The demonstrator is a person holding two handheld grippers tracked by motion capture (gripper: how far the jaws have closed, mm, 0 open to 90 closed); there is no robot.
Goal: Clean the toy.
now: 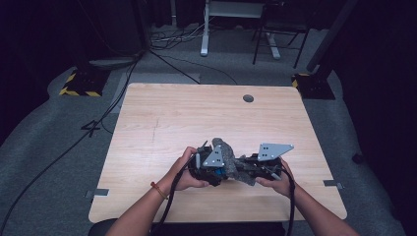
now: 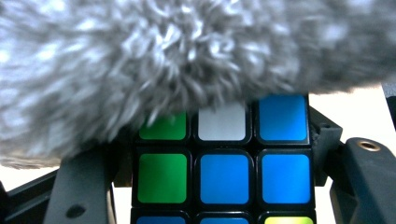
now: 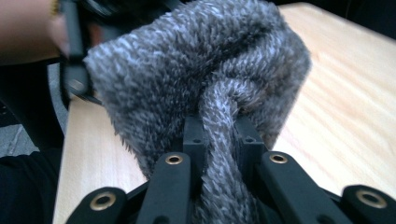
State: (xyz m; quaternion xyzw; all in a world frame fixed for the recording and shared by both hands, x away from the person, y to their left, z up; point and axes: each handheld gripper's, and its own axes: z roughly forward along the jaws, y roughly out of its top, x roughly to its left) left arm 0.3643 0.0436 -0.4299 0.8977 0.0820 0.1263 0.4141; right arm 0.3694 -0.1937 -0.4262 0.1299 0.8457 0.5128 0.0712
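Note:
A colour-tiled puzzle cube (image 2: 224, 177) with blue, green, white and yellow tiles sits between the two black jaws of my left gripper (image 2: 224, 154), which is shut on its sides. A grey fuzzy cloth (image 2: 140, 70) drapes over the cube's top. In the right gripper view, my right gripper (image 3: 219, 135) is shut on a bunched fold of the cloth (image 3: 187, 60). From the high view, both hands meet near the table's front middle: the left gripper (image 1: 221, 172) with the cube (image 1: 220, 172), the right gripper (image 1: 246, 173) facing it, and the cloth (image 1: 227, 153) lying across both.
The light wooden table (image 1: 172, 113) has a round cable hole (image 1: 248, 98) near its far edge. Beyond the table, cables run over the grey floor, with yellow-black striped stand bases (image 1: 81, 84) at both far corners and desk legs (image 1: 204, 34) farther back.

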